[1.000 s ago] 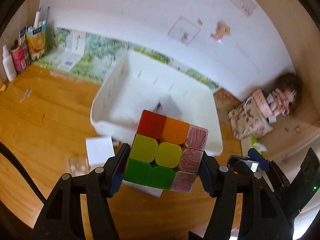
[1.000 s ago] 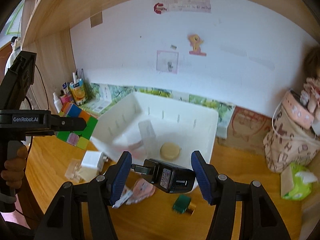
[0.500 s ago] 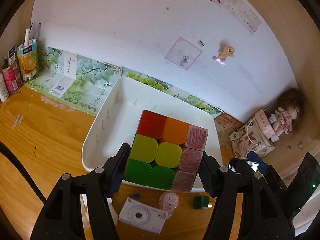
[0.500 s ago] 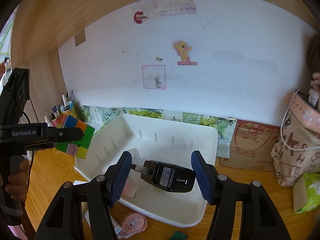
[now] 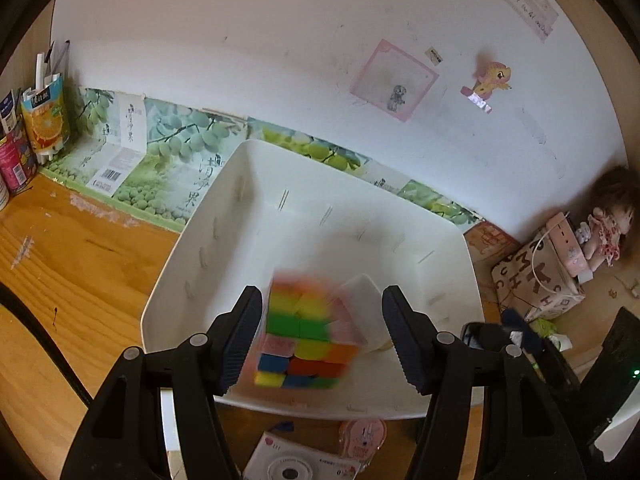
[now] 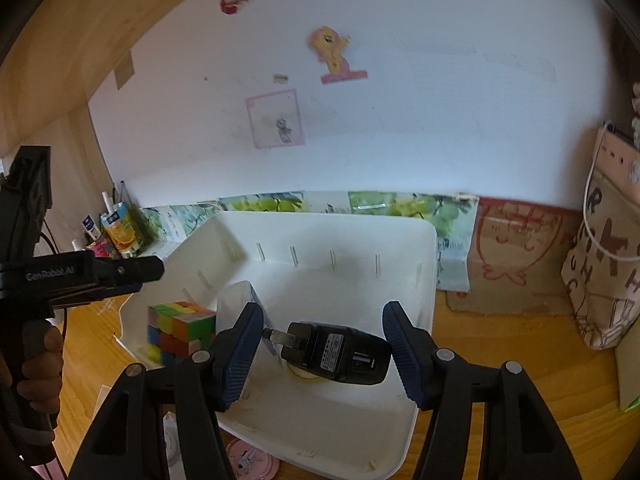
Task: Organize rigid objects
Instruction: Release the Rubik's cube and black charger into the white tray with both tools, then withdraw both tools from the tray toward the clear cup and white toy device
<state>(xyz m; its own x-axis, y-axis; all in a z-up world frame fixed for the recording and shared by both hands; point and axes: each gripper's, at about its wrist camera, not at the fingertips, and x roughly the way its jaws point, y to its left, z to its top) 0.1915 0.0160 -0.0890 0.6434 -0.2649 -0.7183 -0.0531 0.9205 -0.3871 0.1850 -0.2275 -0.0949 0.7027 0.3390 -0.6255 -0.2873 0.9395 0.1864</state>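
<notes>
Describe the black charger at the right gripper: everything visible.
The black charger is a boxy plastic plug adapter, with a white printed label on its upper face, metal prongs pointing left and a port on its right end. It lies roughly level, over the white bin, between the fingers of the right gripper. The jaws look spread, with gaps on both sides.

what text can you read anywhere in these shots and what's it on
"GenRobot.AI": side of the left gripper, seen from the right wrist.
Large letters incl. "R", "H": patterned bag; no whole word.
Black charger label, handwritten wall strip, green poster characters and barcode, orange carton: too small or blurred.
</notes>
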